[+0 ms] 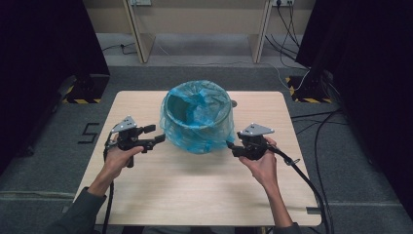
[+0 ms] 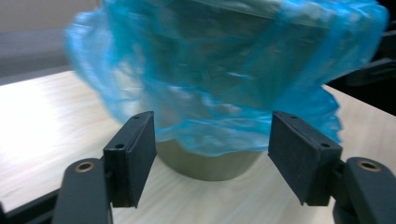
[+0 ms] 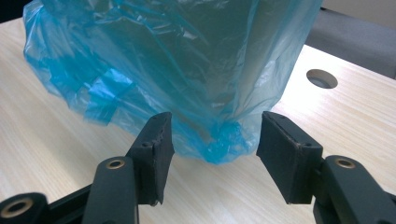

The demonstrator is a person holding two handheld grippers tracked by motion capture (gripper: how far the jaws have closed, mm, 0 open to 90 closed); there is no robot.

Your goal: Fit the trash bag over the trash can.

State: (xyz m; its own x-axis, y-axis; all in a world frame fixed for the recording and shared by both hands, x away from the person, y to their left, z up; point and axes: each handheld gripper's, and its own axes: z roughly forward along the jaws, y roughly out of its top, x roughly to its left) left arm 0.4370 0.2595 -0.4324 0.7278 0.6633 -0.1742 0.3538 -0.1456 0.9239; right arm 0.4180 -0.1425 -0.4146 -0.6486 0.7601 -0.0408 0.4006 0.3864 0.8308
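Two hand-held grippers, left hand-held gripper (image 1: 158,134) and right hand-held gripper (image 1: 230,145), stand released either side of the bin (image 1: 197,119) at desk (image 1: 195,195) centre. Blue liner (image 2: 210,79) is fitted; next, withdraw clear.

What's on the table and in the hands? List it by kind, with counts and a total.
Blue plastic bags: 1
Bins: 1
Grippers, left gripper and right gripper: 2
Total: 4
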